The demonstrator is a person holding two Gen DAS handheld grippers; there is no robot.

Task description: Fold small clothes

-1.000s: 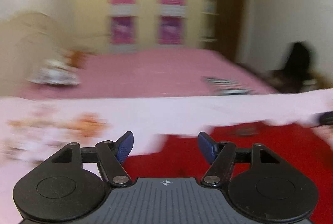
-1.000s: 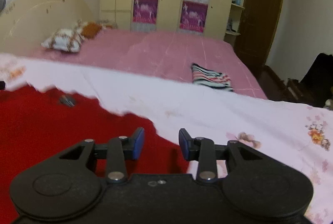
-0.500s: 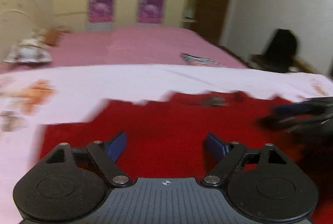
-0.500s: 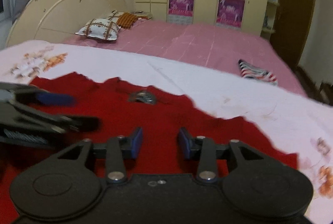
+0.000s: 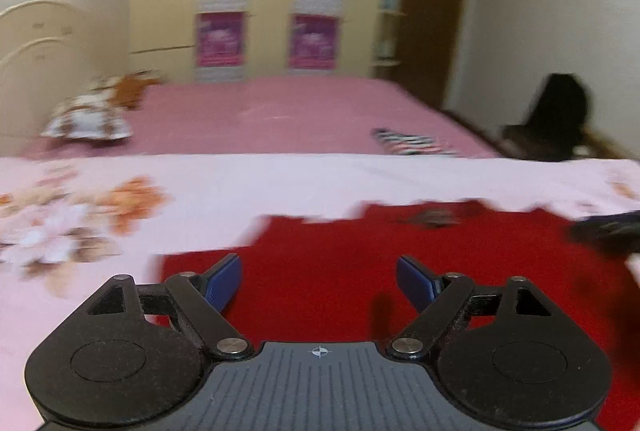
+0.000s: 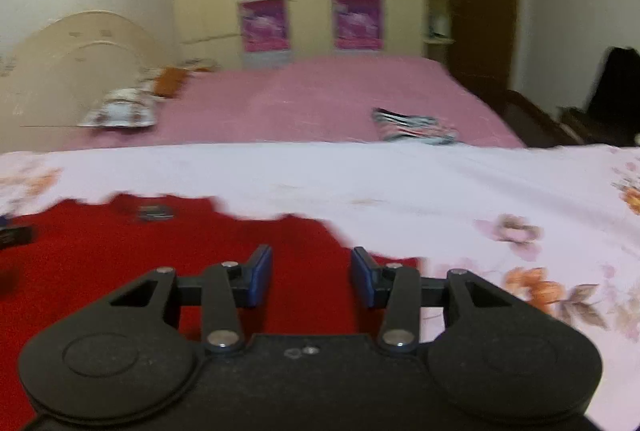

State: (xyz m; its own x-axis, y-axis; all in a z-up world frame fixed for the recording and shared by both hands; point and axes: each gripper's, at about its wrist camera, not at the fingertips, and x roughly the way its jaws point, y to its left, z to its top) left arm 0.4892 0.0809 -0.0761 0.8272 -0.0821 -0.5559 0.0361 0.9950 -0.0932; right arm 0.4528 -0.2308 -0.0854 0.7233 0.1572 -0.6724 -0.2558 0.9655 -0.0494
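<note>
A red garment (image 5: 400,263) lies flat on a pale pink floral sheet (image 5: 280,183), with a small dark label (image 5: 430,218) near its far edge. My left gripper (image 5: 319,281) is open and empty above the garment's left part. In the right wrist view the red garment (image 6: 120,251) fills the lower left, its label (image 6: 154,211) at the far edge. My right gripper (image 6: 312,275) is open and empty over the garment's right edge. The other gripper's tip shows at each view's side edge (image 5: 608,229).
A pink bed (image 5: 280,115) stretches behind the sheet. On it lie a folded striped garment (image 5: 412,145) at the right and pillows (image 5: 86,119) at the left by the headboard. A dark chair (image 5: 556,119) stands at the right wall.
Both views have swung: the left gripper shifted towards the garment's left edge, the right gripper towards its right edge. Both grippers stay open and empty.
</note>
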